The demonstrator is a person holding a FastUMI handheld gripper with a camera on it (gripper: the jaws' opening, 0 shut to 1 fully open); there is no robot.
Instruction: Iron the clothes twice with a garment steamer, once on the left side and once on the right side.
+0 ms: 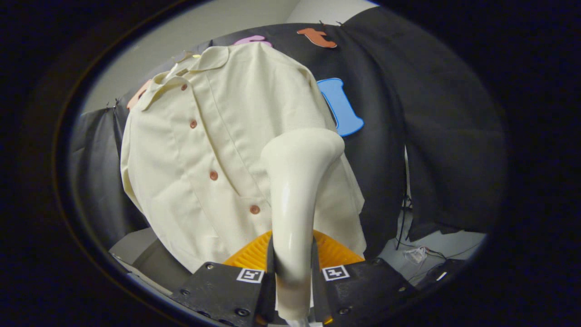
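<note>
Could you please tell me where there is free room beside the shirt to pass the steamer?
Free: the black cloth beside the shirt past its buttonless half, and the floor below. Crowded: the claw, shut on the steamer, with its head against the shirt beyond; cables litter the floor.

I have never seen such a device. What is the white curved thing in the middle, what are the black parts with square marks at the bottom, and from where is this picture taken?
The camera rides on a hand-held gripper and looks forward along its two fingers; those are the black parts with square marks. Both fingers press on the handle of a white garment steamer, so the gripper is shut on it. The steamer's head is at the cream shirt, which hangs in front of the black cloth wall, on the side right of the button row. Something orange and ribbed sits behind the fingers; I cannot tell what it is.
</note>
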